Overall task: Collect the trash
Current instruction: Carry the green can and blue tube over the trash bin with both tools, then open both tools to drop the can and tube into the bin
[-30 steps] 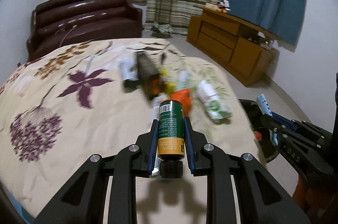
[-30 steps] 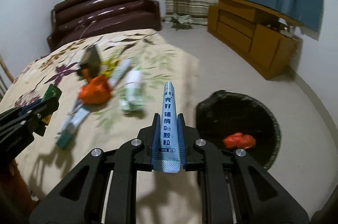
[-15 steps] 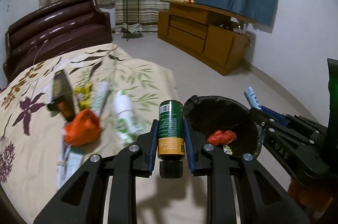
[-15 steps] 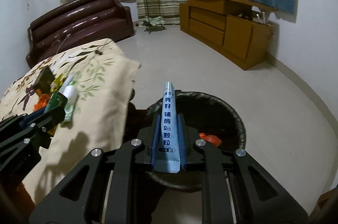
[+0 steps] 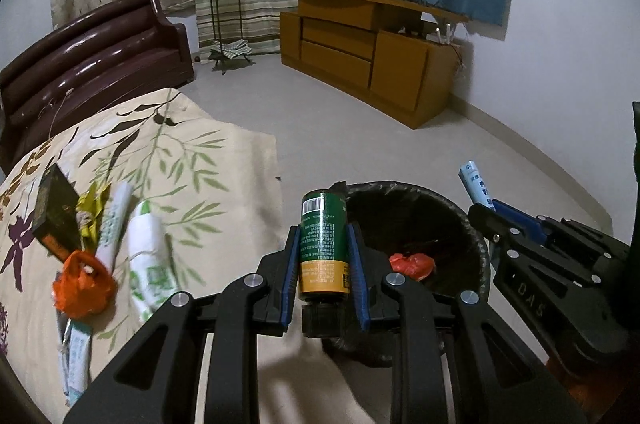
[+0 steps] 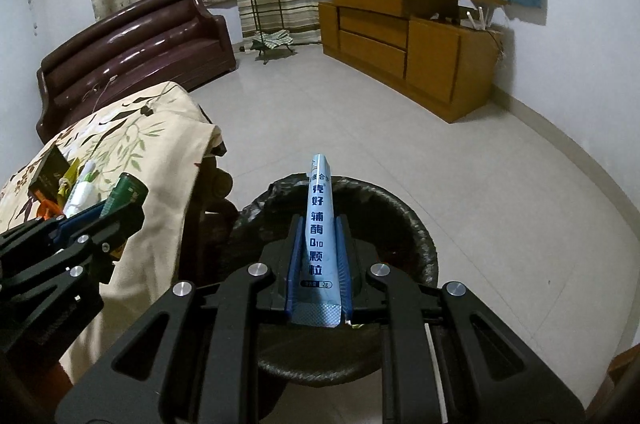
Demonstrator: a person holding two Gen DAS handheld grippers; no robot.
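Observation:
My left gripper [image 5: 323, 248] is shut on a green bottle [image 5: 323, 244] with an orange band and black cap, held at the left rim of the black-lined trash bin [image 5: 476, 236]. My right gripper [image 6: 319, 248] is shut on a light blue sachet [image 6: 319, 232] with dark print, held over the bin [image 6: 420, 248]. A red crumpled scrap [image 5: 412, 264] lies inside the bin. On the floral bedspread [image 5: 224, 159] lie an orange wad [image 5: 82, 284], a white-green packet [image 5: 150, 260], a white tube [image 5: 114, 220], a yellow wrapper [image 5: 90, 212] and a dark box [image 5: 56, 216].
A teal-white packet [image 5: 76, 356] lies near the bed's front edge. A brown leather sofa [image 5: 92, 55] stands behind the bed. A wooden cabinet [image 5: 368, 47] lines the right wall. A plant stand [image 5: 224, 11] is by the curtains. Tiled floor [image 6: 500, 183] surrounds the bin.
Both grippers swung right from over the bed to the bin, still holding the bottle and the sachet. The bin now sits directly under the right gripper.

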